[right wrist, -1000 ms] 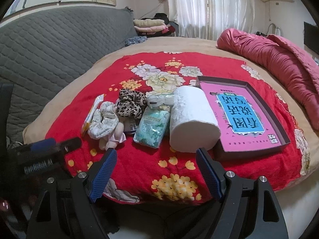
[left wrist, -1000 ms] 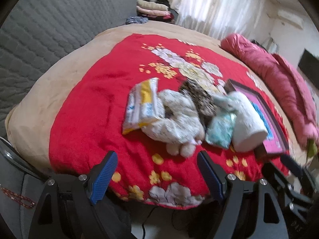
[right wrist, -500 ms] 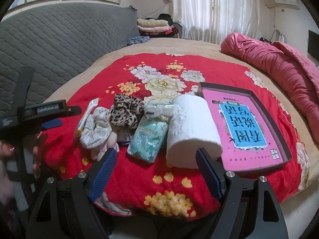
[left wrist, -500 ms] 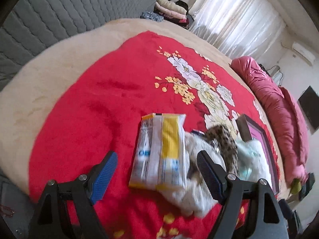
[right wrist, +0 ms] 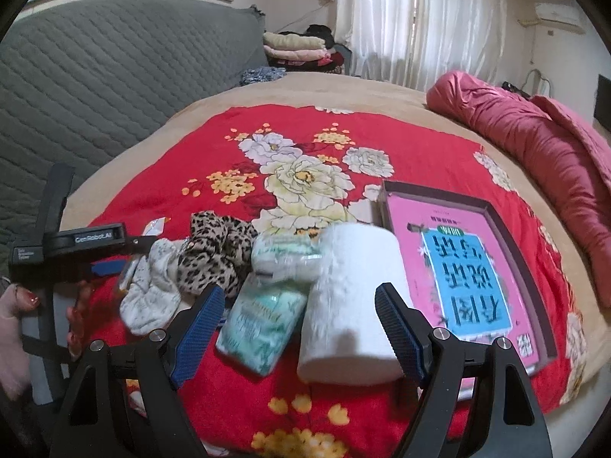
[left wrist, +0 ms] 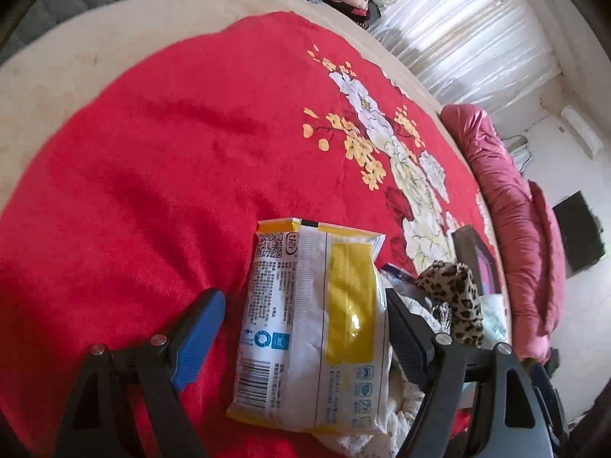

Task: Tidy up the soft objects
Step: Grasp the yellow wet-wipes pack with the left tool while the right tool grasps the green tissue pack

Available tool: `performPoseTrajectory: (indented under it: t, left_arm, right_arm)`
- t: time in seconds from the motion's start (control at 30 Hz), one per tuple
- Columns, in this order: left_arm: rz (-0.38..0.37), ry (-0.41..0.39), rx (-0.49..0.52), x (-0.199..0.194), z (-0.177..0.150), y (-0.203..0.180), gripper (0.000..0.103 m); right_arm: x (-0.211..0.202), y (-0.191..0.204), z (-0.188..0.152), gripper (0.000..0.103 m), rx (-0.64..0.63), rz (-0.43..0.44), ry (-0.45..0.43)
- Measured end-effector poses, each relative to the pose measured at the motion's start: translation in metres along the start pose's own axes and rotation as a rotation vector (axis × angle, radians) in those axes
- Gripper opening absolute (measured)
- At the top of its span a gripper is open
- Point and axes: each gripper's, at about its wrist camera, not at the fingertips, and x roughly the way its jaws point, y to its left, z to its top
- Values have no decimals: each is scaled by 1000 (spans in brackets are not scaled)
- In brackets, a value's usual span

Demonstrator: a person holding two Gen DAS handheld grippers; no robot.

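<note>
A white-and-yellow tissue pack [left wrist: 313, 324] lies on the red flowered blanket [left wrist: 152, 175], between the spread fingers of my open left gripper [left wrist: 305, 328]. Beside it lie a white scrunchie [right wrist: 152, 286] and a leopard-print scrunchie [right wrist: 217, 252], also seen in the left wrist view [left wrist: 454, 297]. A green tissue pack [right wrist: 263, 324] and a white paper roll [right wrist: 351, 305] lie in front of my open right gripper [right wrist: 298, 320], which is empty. The left gripper's body [right wrist: 68, 252] shows at the left in the right wrist view.
A dark shallow box holding a pink-and-blue book [right wrist: 466, 282] lies right of the roll. A rolled pink quilt [right wrist: 542, 152] lies along the right side of the bed. A grey quilted headboard [right wrist: 95, 76] and folded clothes [right wrist: 298, 45] are behind.
My left gripper has moved forward and down until the white-and-yellow pack sits between its fingers. My right gripper has come closer to the paper roll and the green pack.
</note>
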Motion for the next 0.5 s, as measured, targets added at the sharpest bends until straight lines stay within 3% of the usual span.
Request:
performPoseTrajectory:
  t: [0.13, 0.33, 0.5]
  left_arm:
    - [-30, -7, -9, 5, 3, 4, 81]
    - [13, -35, 69, 11, 4, -8, 76]
    - [-43, -37, 34, 12, 9, -2, 70]
  right_arm:
    - [21, 0, 11, 82, -26, -1, 40]
    - [60, 3, 27, 82, -48, 38, 125]
    - [80, 14, 33, 82, -122, 8, 150]
